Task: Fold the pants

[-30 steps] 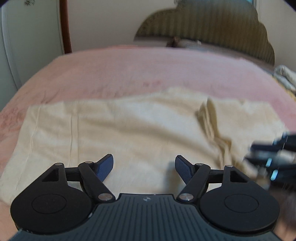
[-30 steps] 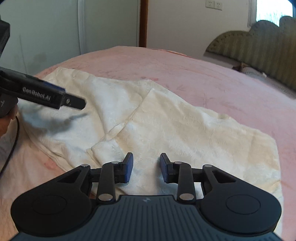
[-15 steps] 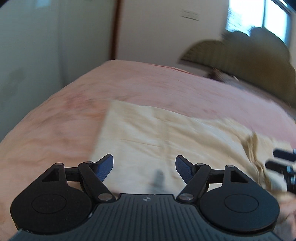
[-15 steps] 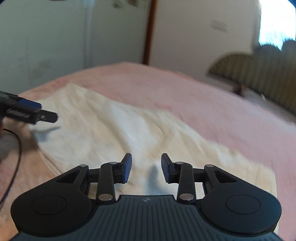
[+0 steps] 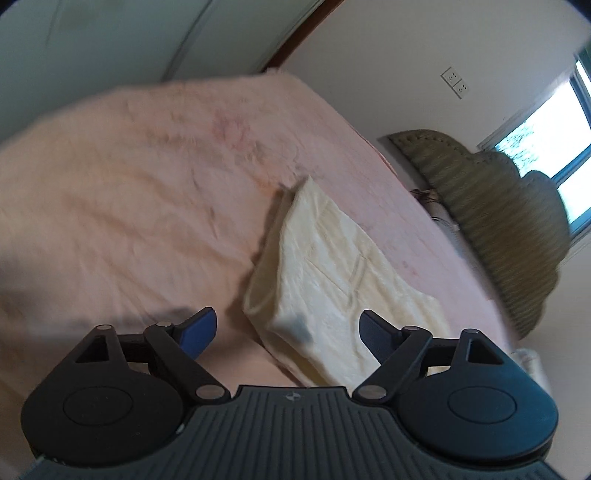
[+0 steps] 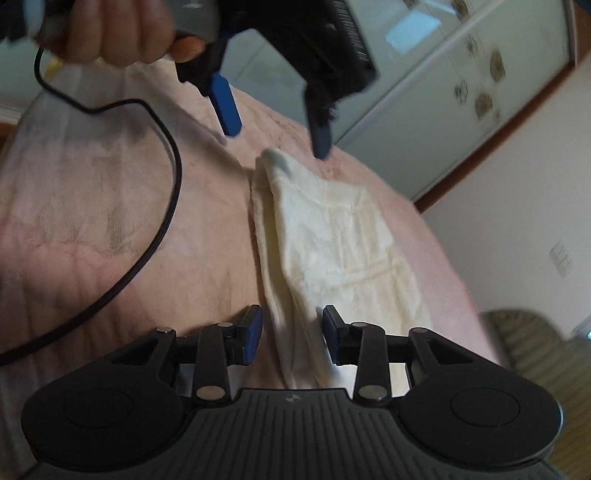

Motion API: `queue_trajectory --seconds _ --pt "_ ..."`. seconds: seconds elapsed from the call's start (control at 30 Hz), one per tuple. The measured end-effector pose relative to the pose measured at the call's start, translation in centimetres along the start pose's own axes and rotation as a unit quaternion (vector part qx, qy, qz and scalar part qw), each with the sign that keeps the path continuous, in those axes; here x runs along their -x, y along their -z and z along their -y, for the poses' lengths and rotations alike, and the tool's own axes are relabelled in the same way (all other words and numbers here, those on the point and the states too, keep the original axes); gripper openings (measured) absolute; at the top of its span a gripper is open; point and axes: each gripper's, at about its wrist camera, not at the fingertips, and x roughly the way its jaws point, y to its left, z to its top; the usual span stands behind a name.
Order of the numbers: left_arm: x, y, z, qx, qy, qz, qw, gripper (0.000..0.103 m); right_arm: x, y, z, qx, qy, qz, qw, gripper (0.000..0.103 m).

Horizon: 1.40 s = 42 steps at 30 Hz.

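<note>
The cream pants (image 5: 332, 280) lie folded into a long strip on the pink bedspread (image 5: 129, 206), and both grippers are hovering at one end of them. From the left wrist camera the strip runs from the fingers away toward one o'clock, its near corner sitting between the blue pads. The left gripper (image 5: 286, 328) has its jaws spread wide — they have just been opening further — and nothing is pinched; the cloth's corner lies in the gap, untouched as far as this tilted, slightly smeared view allows. From the right wrist camera the same pants (image 6: 332, 236) stretch from the bottom centre up toward twelve o'clock. The right gripper (image 6: 291, 332) has its fingers partly apart, straddling the folded edge of the fabric, pads clear of it on both sides. Up at eleven o'clock in that view the left gripper (image 6: 275, 122) hangs over the far end of the pants, a hand (image 6: 107, 29) wrapped round its handle and a black cable (image 6: 162, 206) looping down across the bedspread. A green headboard (image 5: 498, 221) stands at three o'clock — well apart from the pants.
</note>
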Motion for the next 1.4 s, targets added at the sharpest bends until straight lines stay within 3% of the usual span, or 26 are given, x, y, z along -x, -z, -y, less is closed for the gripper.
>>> queue_trajectory --seconds 0.2,0.33,0.47,0.6,0.67,0.73,0.77,0.83,0.93,1.0,1.1,1.23,1.3,1.4 --pt "-2.6 -0.7 -2.2 0.104 0.074 -0.052 0.9905 0.095 -3.2 -1.8 -1.2 0.035 0.044 0.025 0.998 0.034" --pt "-4.3 -1.6 -2.4 0.12 0.104 -0.058 0.9856 0.097 -5.3 -3.1 -0.3 0.019 0.031 0.033 0.999 0.017" --pt "-6.5 -2.8 -1.8 0.126 0.126 -0.057 0.9824 0.097 -5.1 -3.2 3.2 -0.081 -0.006 0.045 0.996 0.012" --pt "-9.5 -3.5 -0.8 0.136 0.136 -0.073 0.9787 0.096 -4.6 -3.0 7.6 -0.198 -0.051 0.061 0.977 0.012" --pt "-10.3 -3.8 -0.2 0.131 0.13 -0.073 0.98 0.088 -4.7 -2.7 8.9 -0.217 -0.081 0.051 0.971 0.012" --pt "-10.8 -3.8 0.1 0.128 0.117 -0.072 0.9822 0.07 -4.5 -2.2 9.8 -0.225 -0.135 0.038 0.964 0.014" --pt "-11.0 -3.8 0.0 0.129 0.109 -0.072 0.983 0.065 -3.8 -1.9 10.4 -0.231 -0.161 0.043 0.959 0.014" --pt "-11.2 -3.7 -0.2 0.13 0.089 -0.071 0.9849 0.043 -2.4 -1.1 12.1 -0.264 -0.189 0.069 0.943 0.014" --pt "-11.3 -3.5 -0.5 0.126 0.075 -0.065 0.9871 0.025 -2.4 1.4 16.0 -0.366 -0.185 0.078 0.909 0.014" --pt "-11.2 -3.4 -0.4 0.117 0.066 -0.056 0.9893 0.017 -4.1 3.2 17.5 -0.413 -0.159 0.04 0.896 0.014" --pt "-10.8 -3.1 0.6 0.088 0.046 -0.035 0.9944 0.014 -8.1 5.7 17.3 -0.446 -0.15 -0.05 0.881 0.013" --pt "-8.3 -2.6 4.1 0.021 0.026 0.011 0.9994 0.013 -8.4 5.1 17.2 -0.441 -0.135 -0.044 0.886 0.015" --pt "-6.7 -2.2 6.5 -0.018 0.034 0.039 0.9985 0.013 -7.3 3.7 17.4 -0.443 -0.131 -0.012 0.887 0.015" --pt "-4.8 -1.3 10.3 -0.068 0.044 0.069 0.9943 0.013 -6.7 2.6 17.8 -0.458 -0.144 0.023 0.877 0.015"
